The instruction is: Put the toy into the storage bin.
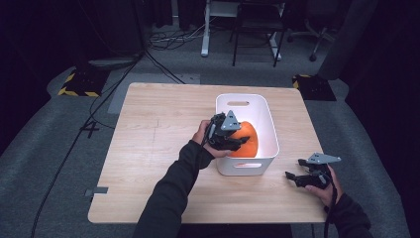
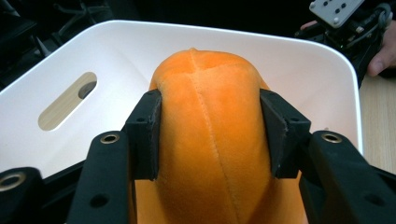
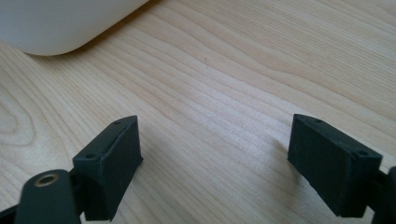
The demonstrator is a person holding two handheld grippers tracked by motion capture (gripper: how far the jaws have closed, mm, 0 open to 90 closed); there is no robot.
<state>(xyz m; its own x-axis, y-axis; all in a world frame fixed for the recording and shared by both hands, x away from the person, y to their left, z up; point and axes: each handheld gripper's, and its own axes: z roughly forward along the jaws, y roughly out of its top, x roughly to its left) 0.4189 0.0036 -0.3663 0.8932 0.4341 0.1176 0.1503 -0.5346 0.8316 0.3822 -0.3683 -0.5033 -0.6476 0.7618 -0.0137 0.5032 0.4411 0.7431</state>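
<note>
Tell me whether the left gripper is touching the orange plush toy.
Touching. In the left gripper view, the left gripper presses both jaw pads against the sides of the orange plush toy, denting the fabric.

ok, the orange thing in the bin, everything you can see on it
The orange plush is a rounded, soft, velvety fabric form with stitched seams running lengthwise to a small tip at its far end. It sits inside the white bin, toward the near end in the high view. The left gripper has a pad pressed on each flank, so it is gripped. Its underside is hidden, so contact with the bin floor cannot be told.
</note>
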